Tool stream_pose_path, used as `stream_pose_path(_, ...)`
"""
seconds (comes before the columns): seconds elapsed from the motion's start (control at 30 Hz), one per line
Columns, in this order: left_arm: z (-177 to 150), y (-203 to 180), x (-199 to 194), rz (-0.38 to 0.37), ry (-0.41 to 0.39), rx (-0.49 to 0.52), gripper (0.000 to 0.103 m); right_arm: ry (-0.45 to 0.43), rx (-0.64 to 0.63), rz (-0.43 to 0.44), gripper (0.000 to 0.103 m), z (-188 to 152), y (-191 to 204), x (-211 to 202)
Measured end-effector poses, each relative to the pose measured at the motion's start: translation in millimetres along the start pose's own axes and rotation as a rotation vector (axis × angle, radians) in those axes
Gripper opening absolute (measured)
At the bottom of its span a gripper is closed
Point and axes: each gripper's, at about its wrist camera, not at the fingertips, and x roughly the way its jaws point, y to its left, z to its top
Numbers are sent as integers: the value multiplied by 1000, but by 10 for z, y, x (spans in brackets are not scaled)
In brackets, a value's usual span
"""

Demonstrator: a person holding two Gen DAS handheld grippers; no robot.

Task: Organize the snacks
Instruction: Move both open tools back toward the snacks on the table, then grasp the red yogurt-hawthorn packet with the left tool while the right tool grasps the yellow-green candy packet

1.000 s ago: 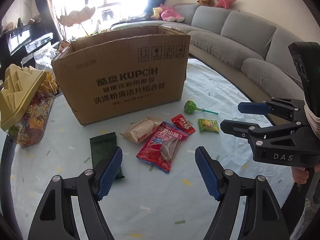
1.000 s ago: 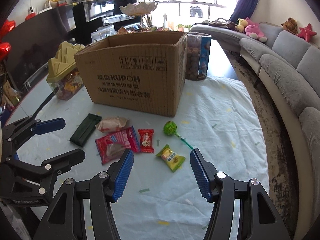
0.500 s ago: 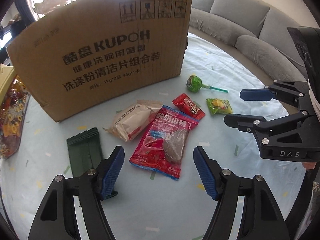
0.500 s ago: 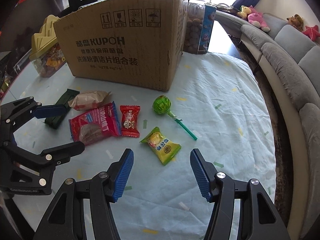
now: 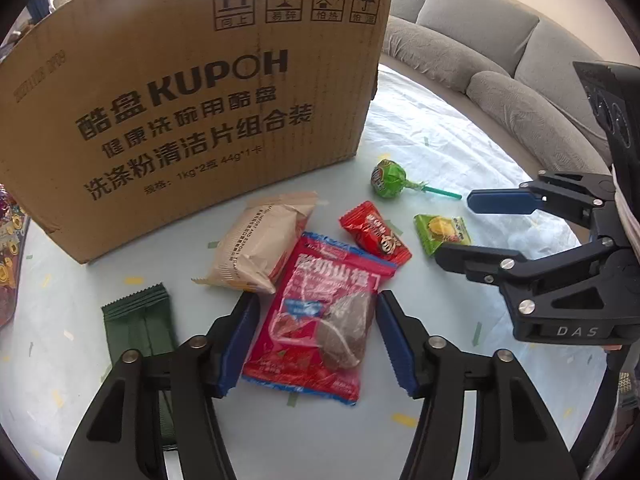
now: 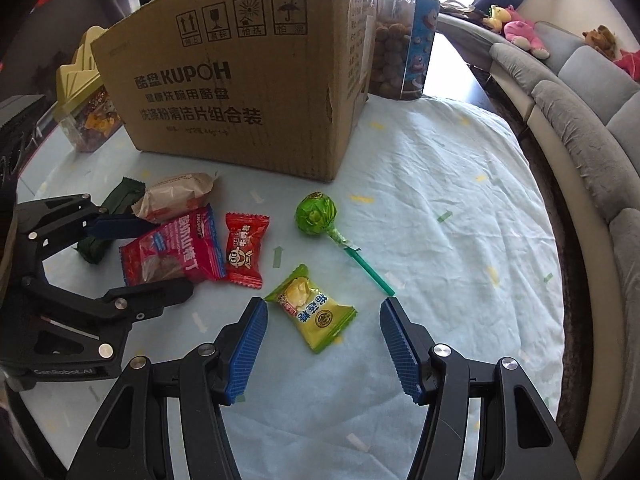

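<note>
Blue ribbed pads of the left gripper (image 5: 316, 340) stand either side of a red hawthorn snack packet (image 5: 320, 320) lying flat on the pale tablecloth (image 6: 440, 200); the jaws are closing around it, the pads close to its edges but not visibly pressing. Just ahead of that gripper, a beige wrapped cake (image 5: 262, 240) overlaps the packet's upper left corner, and a small red candy (image 5: 374, 232) lies ahead to the right. A dark green sachet (image 5: 138, 328) lies left of the left finger, partly under it. Beyond these stands the cardboard box (image 5: 192, 92).

The right gripper (image 6: 324, 344) hangs with its jaws spread and nothing pinched; a yellow-green candy packet (image 6: 314, 308) lies on the cloth between its pads, clear of both. Ahead of it, a green lollipop (image 6: 316, 214) rests with its stick pointing toward the right finger. A jar of round snacks (image 6: 400, 48) stands behind the box's right corner
</note>
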Motion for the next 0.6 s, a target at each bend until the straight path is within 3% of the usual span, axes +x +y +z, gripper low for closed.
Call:
stream_pose_path(0.23, 25, -19, 16, 1, -8, -46, 50, 12, 3, 31, 57, 3, -30, 74)
stream_pose_path(0.33, 26, -29, 21, -6, -8, -76, 44, 5, 2, 28, 49, -6, -25, 66)
stream_pose_path(0.4, 21, -42, 23, -9, -10, -89, 42, 3, 10, 37, 34, -7, -29, 56)
stream_pose_path(0.43, 12, -38, 18, -11, -10, -98, 42, 2, 9, 40, 32, -9, -26, 50)
stream_pose_path(0.6, -68, -26, -58, -24, -14, -127, 41, -30, -5, 25, 31, -56, 36, -62)
